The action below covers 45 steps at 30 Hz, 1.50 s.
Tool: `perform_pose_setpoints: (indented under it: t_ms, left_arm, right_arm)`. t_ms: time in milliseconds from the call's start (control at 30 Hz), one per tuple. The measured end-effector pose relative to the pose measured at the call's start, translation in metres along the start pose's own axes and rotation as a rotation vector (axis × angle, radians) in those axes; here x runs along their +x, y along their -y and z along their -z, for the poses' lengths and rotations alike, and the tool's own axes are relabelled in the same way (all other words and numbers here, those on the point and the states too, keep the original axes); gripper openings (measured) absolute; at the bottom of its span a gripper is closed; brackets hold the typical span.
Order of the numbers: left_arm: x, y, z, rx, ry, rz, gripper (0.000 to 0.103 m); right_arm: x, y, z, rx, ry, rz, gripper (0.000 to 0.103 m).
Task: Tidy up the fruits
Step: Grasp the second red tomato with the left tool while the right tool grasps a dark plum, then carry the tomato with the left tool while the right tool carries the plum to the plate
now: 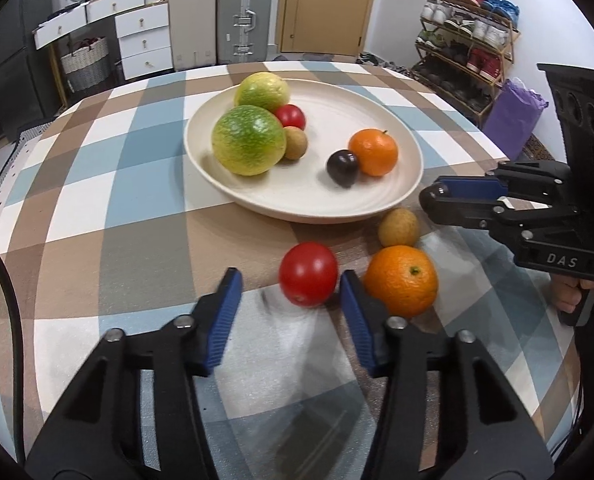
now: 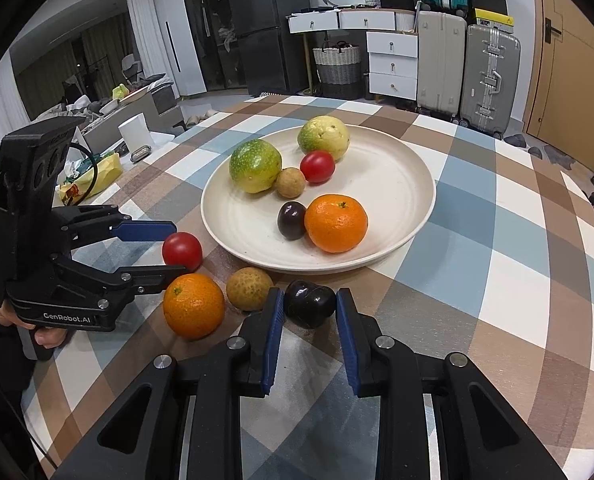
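A cream plate (image 1: 397, 200) (image 2: 401, 216) holds two green-yellow fruits, a red tomato, a brown fruit, a dark plum and an orange. On the cloth in front lie a red tomato (image 1: 308, 274) (image 2: 182, 251), an orange (image 1: 402, 280) (image 2: 193, 305), a brown fruit (image 1: 398, 227) (image 2: 249, 288) and a dark plum (image 2: 310, 303). My left gripper (image 1: 291, 288) (image 2: 175, 246) is open around the loose tomato. My right gripper (image 2: 310, 306) (image 1: 431, 196) stands with its blue pads either side of the loose plum, close to it; contact is unclear.
The table wears a blue, brown and white checked cloth (image 1: 117, 200). Behind it stand suitcases (image 2: 489, 80), white drawers (image 2: 393, 64) and a basket. A shoe rack (image 1: 465, 40) and a purple bag (image 1: 513, 112) stand to the right.
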State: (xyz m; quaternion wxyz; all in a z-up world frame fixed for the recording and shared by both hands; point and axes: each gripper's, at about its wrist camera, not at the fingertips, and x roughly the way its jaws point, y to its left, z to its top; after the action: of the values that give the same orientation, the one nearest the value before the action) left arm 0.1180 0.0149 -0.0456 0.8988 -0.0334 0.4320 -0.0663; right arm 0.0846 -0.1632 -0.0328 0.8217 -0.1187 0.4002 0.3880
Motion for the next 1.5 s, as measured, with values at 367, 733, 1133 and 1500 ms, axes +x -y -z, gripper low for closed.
perform_pose_setpoints:
  t_ms: [367, 733, 1133, 1500]
  left_arm:
    - [-0.01, 0.005, 0.0, 0.026, 0.042, 0.032, 0.027]
    - [-0.024, -0.001, -0.005, -0.009, 0.11, 0.028, 0.027]
    - [-0.033, 0.011, -0.019, 0.011, 0.16, 0.006, 0.027]
    - [-0.028, 0.012, -0.038, 0.001, 0.19, -0.006, 0.027]
  right_arm:
    - [0.0, -0.002, 0.0, -0.001, 0.0, 0.003, 0.027]
    - [-0.013, 0.003, -0.004, 0.019, 0.059, 0.0, 0.027]
    - [-0.027, 0.013, -0.009, 0.069, 0.157, 0.007, 0.027]
    - [-0.039, 0.022, -0.011, 0.12, 0.229, 0.029, 0.027]
